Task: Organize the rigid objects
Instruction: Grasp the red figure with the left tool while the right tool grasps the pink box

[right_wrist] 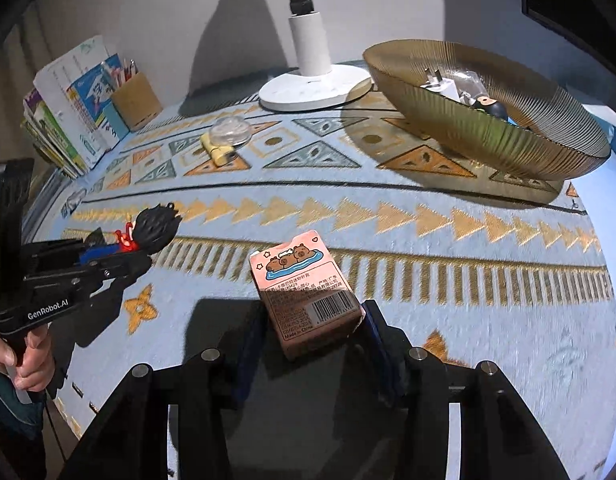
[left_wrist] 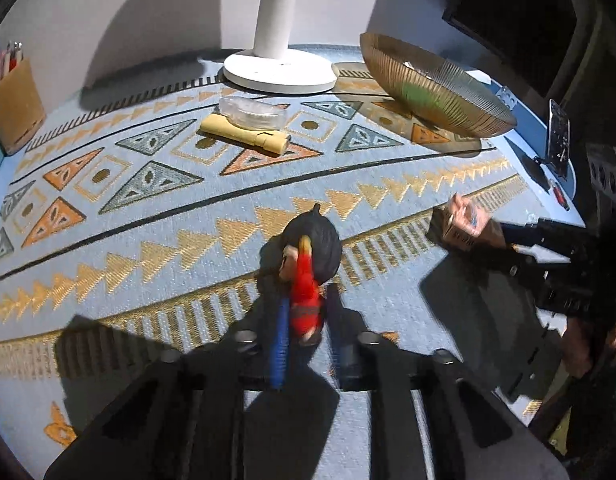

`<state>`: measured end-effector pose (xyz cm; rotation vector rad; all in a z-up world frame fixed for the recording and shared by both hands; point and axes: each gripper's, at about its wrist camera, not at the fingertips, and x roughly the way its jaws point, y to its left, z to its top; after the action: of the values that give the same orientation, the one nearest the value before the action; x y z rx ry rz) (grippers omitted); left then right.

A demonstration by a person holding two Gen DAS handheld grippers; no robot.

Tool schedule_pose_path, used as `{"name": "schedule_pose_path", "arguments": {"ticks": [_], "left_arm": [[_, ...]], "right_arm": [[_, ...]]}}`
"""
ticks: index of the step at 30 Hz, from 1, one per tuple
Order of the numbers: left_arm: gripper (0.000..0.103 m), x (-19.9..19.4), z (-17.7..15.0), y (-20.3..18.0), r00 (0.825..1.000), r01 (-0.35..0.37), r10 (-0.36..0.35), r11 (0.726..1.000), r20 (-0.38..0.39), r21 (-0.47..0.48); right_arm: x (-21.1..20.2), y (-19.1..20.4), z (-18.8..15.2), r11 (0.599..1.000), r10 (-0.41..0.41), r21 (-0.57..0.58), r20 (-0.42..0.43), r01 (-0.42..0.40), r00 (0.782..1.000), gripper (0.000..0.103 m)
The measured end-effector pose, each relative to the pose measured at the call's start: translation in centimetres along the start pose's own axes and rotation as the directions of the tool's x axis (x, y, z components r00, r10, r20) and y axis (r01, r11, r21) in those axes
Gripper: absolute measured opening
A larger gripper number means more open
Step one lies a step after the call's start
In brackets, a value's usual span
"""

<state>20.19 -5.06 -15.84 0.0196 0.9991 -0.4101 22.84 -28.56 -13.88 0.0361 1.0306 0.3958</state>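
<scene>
My left gripper (left_wrist: 306, 312) is clamped on a little toy figure (left_wrist: 308, 268). The toy has a big black head and a red body, and it sticks out past the blue pads (left_wrist: 279, 344), up above the patterned cloth (left_wrist: 188, 208). From my right camera I can see that same toy (right_wrist: 148, 228) on the left, held out in the air, with a hand (right_wrist: 30, 360) wrapped around the handle below.

My right gripper (right_wrist: 314, 324) is clamped on a pink box (right_wrist: 308, 292). It has cartoon animals on top and a barcode on its side. The fingers squeeze it from both sides. In my left camera that box (left_wrist: 464, 224) is over on the right.

A gold ribbed bowl (right_wrist: 508, 140) sits at the far right of the cloth. Inside it I see a white plug (right_wrist: 438, 86) and a small black round thing (right_wrist: 494, 108). A white lamp base (right_wrist: 314, 88) stands just beside the bowl, at the back. In the middle of the cloth lies a yellow tube-shaped thing (left_wrist: 244, 132) with a clear plastic case (left_wrist: 254, 112) leaning on it. Books (right_wrist: 72, 108) and a brown pen holder (right_wrist: 136, 100) stand at the far left by the wall
</scene>
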Motion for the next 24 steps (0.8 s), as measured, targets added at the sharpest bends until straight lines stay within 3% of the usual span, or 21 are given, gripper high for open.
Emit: {"name": "schedule_pose_path", "arguments": {"ticks": [3, 12, 14, 17, 19, 24], "left_arm": [[0.047, -0.1, 0.3, -0.2, 0.999, -0.021, 0.021, 1.0, 0.028, -0.011], [0.046, 1.5, 1.3, -0.9, 0.994, -0.108, 0.107, 0.994, 0.037, 0.011], [0.037, 1.5, 1.2, -1.1, 0.99, -0.137, 0.136, 0.99, 0.048, 0.028], [0.028, 1.4, 1.0, -1.4, 0.984, -0.17, 0.167, 0.985, 0.064, 0.04], [0.028, 1.3, 0.9, -1.3, 0.986, -0.155, 0.153, 0.988, 0.07, 0.027], [0.028, 0.2, 0.8, -2.1, 0.986, -0.134, 0.13, 0.991, 0.104, 0.026]], "right_arm": [[-0.3, 0.3, -0.4, 1.0, 0.021, 0.0, -0.004, -0.021, 1.0, 0.068], [0.2, 0.4, -0.3, 1.0, -0.001, 0.004, 0.023, 0.001, 1.0, 0.068], [0.4, 0.6, -0.1, 1.0, -0.016, -0.005, 0.029, 0.016, 0.999, 0.068], [0.8, 1.2, 0.1, 0.997, -0.069, -0.034, 0.039, 0.071, 0.997, 0.057], [0.8, 1.7, 0.2, 0.996, -0.075, -0.052, 0.044, 0.077, 0.996, 0.045], [0.7, 3.5, -0.2, 0.996, -0.023, -0.084, 0.048, 0.027, 0.999, 0.043]]}}
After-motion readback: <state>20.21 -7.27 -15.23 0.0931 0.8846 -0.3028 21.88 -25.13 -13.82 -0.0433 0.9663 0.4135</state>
